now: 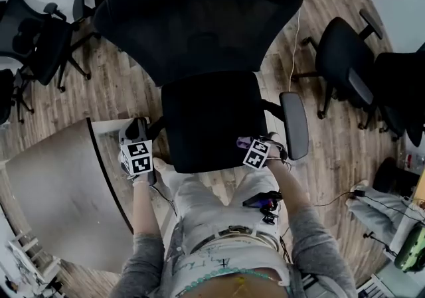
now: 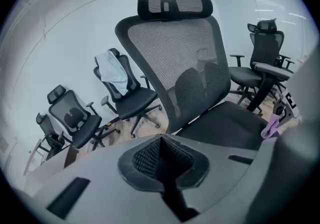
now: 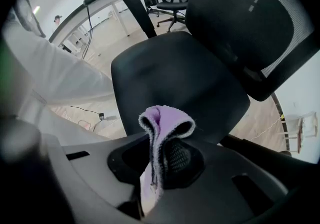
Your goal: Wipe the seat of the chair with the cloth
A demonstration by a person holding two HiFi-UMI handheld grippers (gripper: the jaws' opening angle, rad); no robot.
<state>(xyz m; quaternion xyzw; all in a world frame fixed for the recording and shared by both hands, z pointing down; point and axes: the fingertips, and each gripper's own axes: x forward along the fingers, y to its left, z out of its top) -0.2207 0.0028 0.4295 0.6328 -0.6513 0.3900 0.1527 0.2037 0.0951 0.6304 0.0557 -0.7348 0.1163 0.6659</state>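
Lilac cloth (image 3: 162, 123) was clamped between the jaws of the right gripper (image 3: 161, 165), with a folded loop standing proud of the tips and a tail hanging below. That gripper was at the front right corner of the seat (image 1: 209, 121), just inside the armrest (image 1: 294, 124). The loop pointed across the black cushion toward the backrest (image 1: 199, 18). Whether the cloth touched the cushion could not be told; it appeared to sit just above the front edge.

The left gripper (image 1: 138, 157) had its jaws together on nothing. It was held off the seat, beside the front left corner.

Step in hand, as judged: positioning for a wiping stroke, with no part of the seat visibly covered yet. The next move calls for lowering the loop onto the cushion and sweeping it across under light pressure. Since only a small loop was exposed, overlapping passes would be needed. The chair might swivel under the push, so the free gripper could steady it.
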